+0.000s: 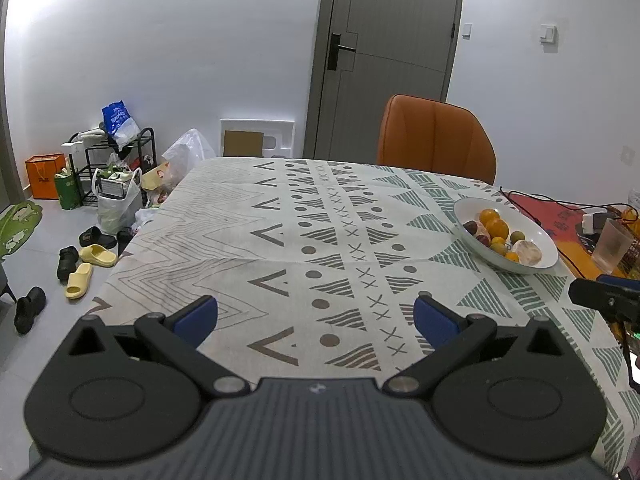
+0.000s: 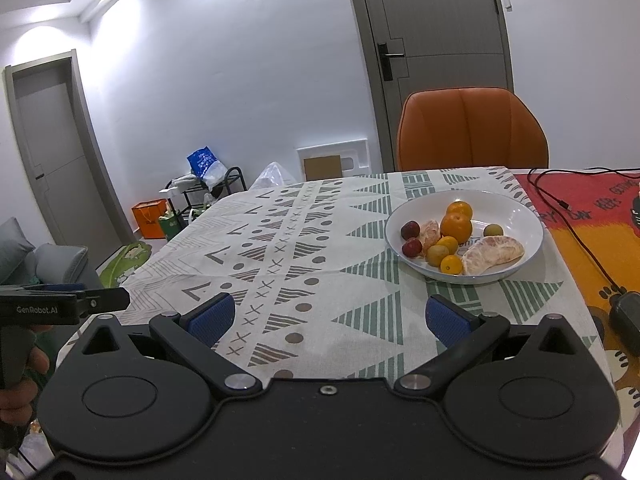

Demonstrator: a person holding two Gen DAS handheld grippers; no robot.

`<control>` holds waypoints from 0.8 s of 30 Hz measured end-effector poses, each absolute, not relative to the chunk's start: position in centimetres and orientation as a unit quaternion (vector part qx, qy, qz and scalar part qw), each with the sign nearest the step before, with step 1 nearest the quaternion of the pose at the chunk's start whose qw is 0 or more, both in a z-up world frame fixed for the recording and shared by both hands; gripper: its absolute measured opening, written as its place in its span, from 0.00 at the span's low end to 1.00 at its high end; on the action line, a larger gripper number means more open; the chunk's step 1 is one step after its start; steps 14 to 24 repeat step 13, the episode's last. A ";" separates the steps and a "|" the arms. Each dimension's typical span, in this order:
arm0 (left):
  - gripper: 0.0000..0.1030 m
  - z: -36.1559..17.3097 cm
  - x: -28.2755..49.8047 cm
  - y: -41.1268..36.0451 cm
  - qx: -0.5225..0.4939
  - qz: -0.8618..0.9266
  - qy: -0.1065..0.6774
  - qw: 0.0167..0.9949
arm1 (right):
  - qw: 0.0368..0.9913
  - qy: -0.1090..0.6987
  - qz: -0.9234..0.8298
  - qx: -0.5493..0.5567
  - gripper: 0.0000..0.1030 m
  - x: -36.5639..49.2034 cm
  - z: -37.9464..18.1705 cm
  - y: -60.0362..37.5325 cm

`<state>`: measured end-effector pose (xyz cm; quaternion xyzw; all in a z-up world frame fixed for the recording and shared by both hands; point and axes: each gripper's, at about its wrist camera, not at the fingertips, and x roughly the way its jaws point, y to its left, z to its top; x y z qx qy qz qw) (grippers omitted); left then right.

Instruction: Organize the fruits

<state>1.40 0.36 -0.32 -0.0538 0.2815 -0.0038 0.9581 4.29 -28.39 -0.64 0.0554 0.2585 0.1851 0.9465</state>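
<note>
All the fruit you can see already sits together in the white bowl (image 2: 516,216): two oranges (image 2: 457,224) stacked at the middle, two small red fruits (image 2: 410,230) on its left side, several small yellow-green ones toward the front, and a large peeled citrus segment (image 2: 493,255) lying along the near right rim, with a smaller peeled piece beside the red ones. No loose fruit shows on the patterned cloth of the desk (image 2: 304,264), so the scene fits either a gathering that is complete or a bowl waiting to be sorted out onto the desk; the pictures do not settle which. Your left gripper (image 1: 316,314) hangs with its fingers spread wide and nothing between them, over the near middle of the desk, well apart from the bowl, which lies off to its right. Your right gripper (image 2: 327,316) is likewise spread wide and holds nothing, with the bowl ahead and a little right. You have broad open cloth to the left of the bowl. Room is tighter on the right: a black cable (image 2: 568,224) runs across the red-orange mat (image 2: 580,240) just beside the bowl, and a dark device (image 2: 626,320) lies near the desk's right edge. The orange chair (image 2: 472,128) stands behind the far edge.
</note>
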 end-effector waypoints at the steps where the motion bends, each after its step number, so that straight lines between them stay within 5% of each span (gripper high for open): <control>1: 1.00 -0.4 1.3 0.4 -0.053 -0.004 0.282 0.958 | 0.947 0.258 0.185 0.055 1.00 4.3 -0.6 -28.4; 24: 1.00 -0.3 1.5 0.3 -0.049 -0.006 0.285 0.957 | 0.947 0.260 0.182 0.055 1.00 4.3 -0.7 -28.5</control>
